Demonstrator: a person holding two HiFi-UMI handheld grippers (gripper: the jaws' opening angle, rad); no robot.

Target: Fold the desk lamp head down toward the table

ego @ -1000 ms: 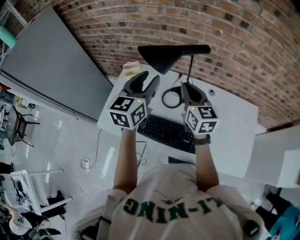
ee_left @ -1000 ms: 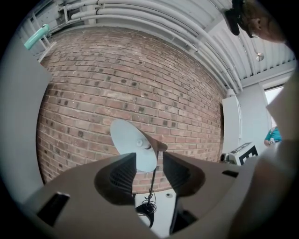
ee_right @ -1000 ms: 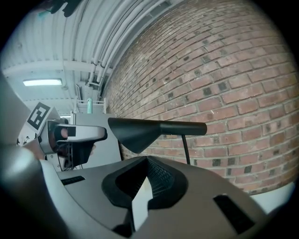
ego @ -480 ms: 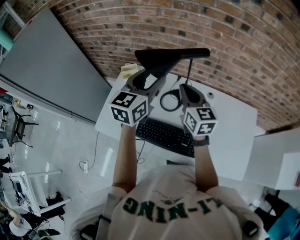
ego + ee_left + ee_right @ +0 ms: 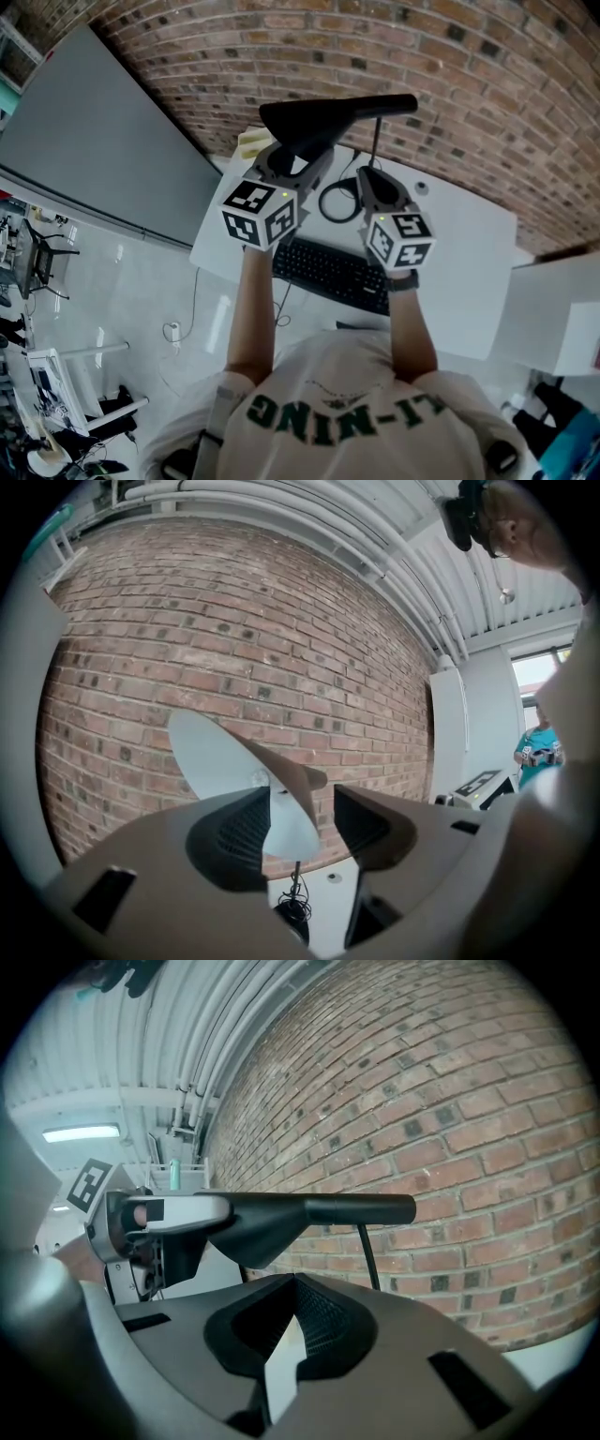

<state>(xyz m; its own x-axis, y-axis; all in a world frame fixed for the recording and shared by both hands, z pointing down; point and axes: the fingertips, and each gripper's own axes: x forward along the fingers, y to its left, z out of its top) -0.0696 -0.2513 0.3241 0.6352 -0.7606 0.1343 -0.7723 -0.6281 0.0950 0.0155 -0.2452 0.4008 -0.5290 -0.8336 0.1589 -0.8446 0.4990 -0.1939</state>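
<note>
The black desk lamp head [image 5: 319, 120] stands level on a thin stem [image 5: 377, 141] above the white desk [image 5: 459, 253]. Its base and cable [image 5: 339, 199] lie between my grippers. My left gripper [image 5: 294, 157] reaches up to the shade. Its jaws have just been opening and stand wide, with the shade's lower rim [image 5: 281, 827] between them and the pads apart from it. In the right gripper view the left gripper's fingers [image 5: 150, 1215] sit at the lamp head [image 5: 281, 1218]. My right gripper [image 5: 373, 180] hovers under the stem, shut [image 5: 293, 1283] with nothing in it.
A black keyboard [image 5: 328, 267] lies near the desk's front edge. Yellow sticky notes [image 5: 251, 141] sit at the back left corner. A brick wall [image 5: 469, 84] runs right behind the desk, a grey panel [image 5: 103, 141] stands at left, and a white cabinet [image 5: 553, 309] at right.
My left gripper has moved forward and up to the lamp shade, and its jaws have widened around the shade's rim. The right gripper has edged slightly forward.
</note>
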